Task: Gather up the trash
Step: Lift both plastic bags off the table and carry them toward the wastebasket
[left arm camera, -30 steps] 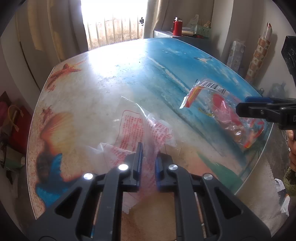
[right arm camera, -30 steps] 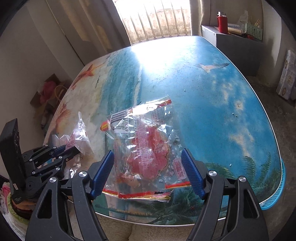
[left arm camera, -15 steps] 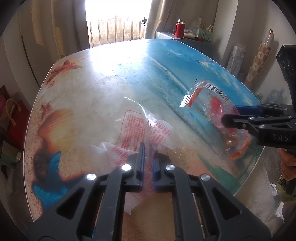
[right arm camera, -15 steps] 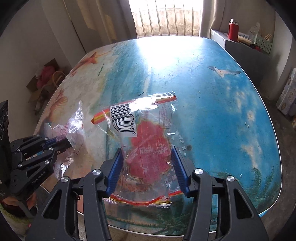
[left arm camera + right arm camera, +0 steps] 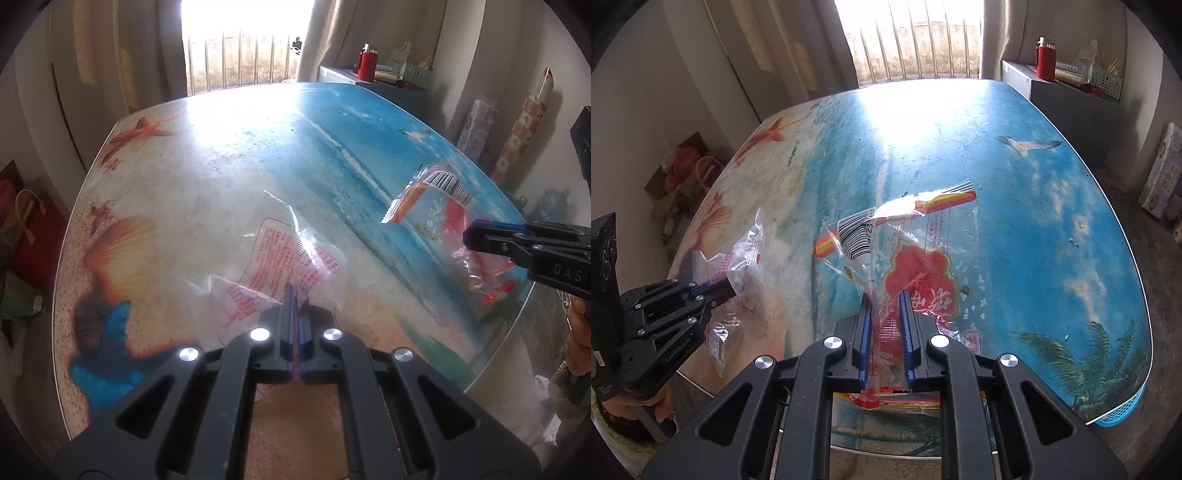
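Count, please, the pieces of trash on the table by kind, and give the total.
Clear wrapper with red text: 1
Snack bag with barcode and red print: 1
Total: 2

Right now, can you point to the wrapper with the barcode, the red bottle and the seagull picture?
barcode wrapper (image 5: pixel 855 236): right wrist view, on its barcode label.
red bottle (image 5: pixel 1046 61): right wrist view, middle of its body.
seagull picture (image 5: pixel 1027 146): right wrist view, on the bird's body, printed on the tabletop.
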`<move>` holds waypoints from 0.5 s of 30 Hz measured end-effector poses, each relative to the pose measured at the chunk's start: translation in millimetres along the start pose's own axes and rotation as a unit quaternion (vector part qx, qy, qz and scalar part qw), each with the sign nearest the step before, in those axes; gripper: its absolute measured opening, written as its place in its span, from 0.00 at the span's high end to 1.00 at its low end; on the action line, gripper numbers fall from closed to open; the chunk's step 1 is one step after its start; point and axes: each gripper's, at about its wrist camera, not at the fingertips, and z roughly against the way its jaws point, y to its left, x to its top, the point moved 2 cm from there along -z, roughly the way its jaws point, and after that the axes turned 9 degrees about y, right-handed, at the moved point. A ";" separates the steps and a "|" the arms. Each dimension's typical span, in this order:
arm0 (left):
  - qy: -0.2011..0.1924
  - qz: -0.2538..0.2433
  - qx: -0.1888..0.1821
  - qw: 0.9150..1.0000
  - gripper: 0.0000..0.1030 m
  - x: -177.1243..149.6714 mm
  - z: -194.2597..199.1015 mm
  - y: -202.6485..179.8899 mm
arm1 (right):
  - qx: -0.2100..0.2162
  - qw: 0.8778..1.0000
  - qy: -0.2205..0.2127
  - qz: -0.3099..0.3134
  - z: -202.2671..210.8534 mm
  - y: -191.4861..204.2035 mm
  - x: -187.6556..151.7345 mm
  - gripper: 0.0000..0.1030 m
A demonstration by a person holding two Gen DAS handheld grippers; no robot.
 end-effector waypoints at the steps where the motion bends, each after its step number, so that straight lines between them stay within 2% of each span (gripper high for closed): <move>1: -0.002 0.000 0.002 1.000 1.00 0.7 1.5 -0.6 | 0.001 1.000 -0.004 -0.003 2.7 -1.5 -0.7 0.86; 15: -0.028 -0.018 0.020 0.999 1.00 4.1 28.4 -21.4 | 0.012 0.998 -0.051 -0.026 43.6 -15.3 -7.7 0.88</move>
